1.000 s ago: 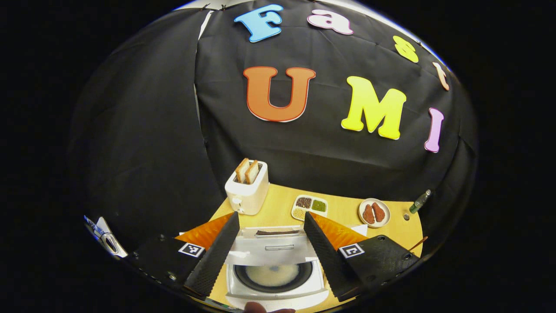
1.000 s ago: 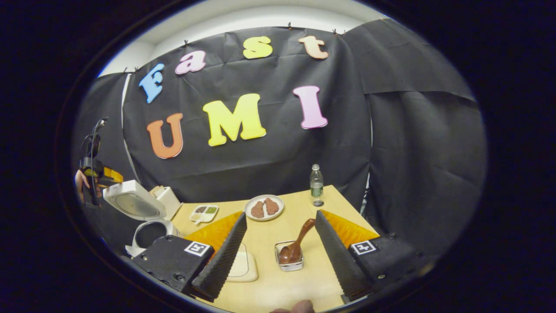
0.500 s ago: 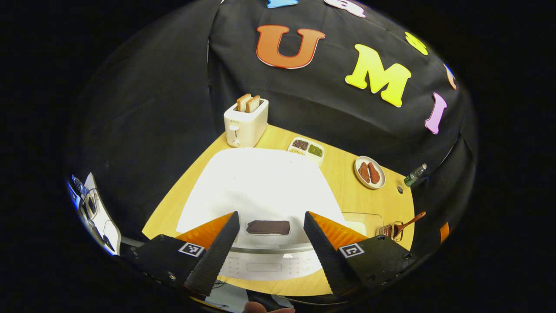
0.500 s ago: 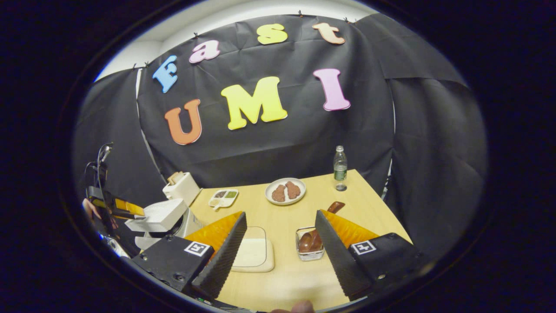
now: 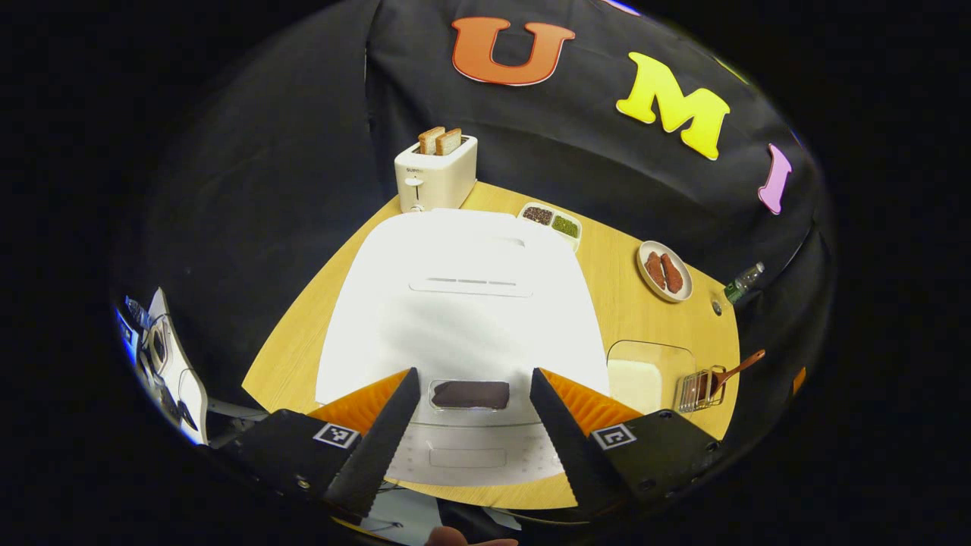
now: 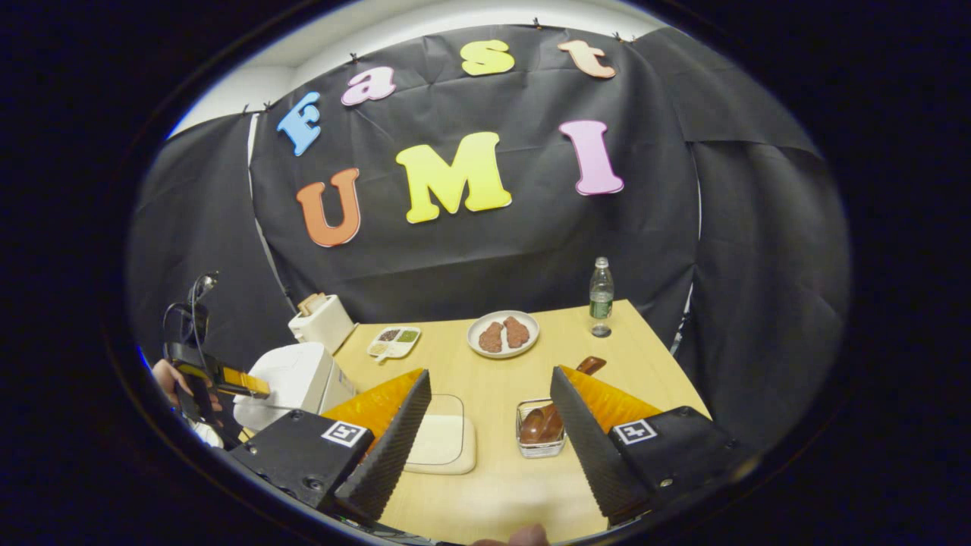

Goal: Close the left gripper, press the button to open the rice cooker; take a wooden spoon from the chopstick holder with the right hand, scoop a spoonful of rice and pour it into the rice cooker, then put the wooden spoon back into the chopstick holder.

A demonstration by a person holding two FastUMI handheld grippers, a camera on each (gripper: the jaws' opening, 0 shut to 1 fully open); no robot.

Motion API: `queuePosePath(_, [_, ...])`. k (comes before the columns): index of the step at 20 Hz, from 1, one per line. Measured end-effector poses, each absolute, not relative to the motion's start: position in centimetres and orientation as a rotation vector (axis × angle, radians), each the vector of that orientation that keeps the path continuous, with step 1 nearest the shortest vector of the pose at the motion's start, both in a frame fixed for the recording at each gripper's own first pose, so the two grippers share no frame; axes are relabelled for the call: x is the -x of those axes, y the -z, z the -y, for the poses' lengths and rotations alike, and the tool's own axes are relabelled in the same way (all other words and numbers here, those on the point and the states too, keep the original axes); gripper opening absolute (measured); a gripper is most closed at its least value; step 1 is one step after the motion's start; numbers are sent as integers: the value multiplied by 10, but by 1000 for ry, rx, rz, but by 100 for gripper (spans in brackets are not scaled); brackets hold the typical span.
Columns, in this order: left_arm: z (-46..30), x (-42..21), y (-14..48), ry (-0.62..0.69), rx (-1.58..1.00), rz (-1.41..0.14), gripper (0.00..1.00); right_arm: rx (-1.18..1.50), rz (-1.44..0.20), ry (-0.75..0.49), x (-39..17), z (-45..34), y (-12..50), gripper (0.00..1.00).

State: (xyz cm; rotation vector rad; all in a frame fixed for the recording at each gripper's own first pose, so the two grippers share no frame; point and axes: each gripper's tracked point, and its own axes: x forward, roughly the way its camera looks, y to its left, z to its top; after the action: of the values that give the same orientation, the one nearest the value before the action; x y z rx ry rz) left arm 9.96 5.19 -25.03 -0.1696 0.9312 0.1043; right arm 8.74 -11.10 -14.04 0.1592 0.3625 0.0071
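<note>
a: left tool (image 5: 470, 432)?

b: its two fingers spread wide, nothing between them, hovering above the front edge of the one white rice cooker (image 5: 463, 303). the lid is down; a dark panel (image 5: 469, 394) sits just ahead between the fingers, a pale button strip (image 5: 467, 457) nearer the tool.

a: and the right tool (image 6: 485, 440)?

b: also wide apart and empty, held over the worktop (image 6: 485, 500). just ahead toward its right finger stands one chopstick holder (image 6: 540, 440), a small clear-sided box, with one wooden spoon (image 6: 557, 406) in it, bowl down, handle leaning away past the finger.

a: anything else near it?

b: one shallow tray of white rice (image 6: 440, 444) ahead by its left finger, just beside the holder but apart. bare worktop lies between the tool and both.

a: further out, counts?

b: one plate (image 6: 503, 334) with two brown pieces, one bottle (image 6: 601, 296) near the far right corner, one divided dish (image 6: 393, 341) with three fillings, one toaster (image 5: 435, 178) with two slices standing up in it, at the far left edge.

a: room to move?

b: open worktop between plate and holder. in the right gripper view the cooker sits at the left edge, with the other tool and a hand (image 6: 168, 375) beside it.
</note>
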Motion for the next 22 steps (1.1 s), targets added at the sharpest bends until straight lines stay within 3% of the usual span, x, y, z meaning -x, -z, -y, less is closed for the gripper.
queuePosePath(7, [-55, -96, 260, -131, 122, -949, 97, -158, -372, -49, -97, 108, 141, 99])
queuePosePath(16, [-56, -103, 253, -161, 69, -839, 95, -156, -374, -145, -109, 102, 143, 100])
queuePosePath(22, [-52, -106, 197, -159, 94, -693, 94, -119, -300, -142, -110, 96, 115, 100])
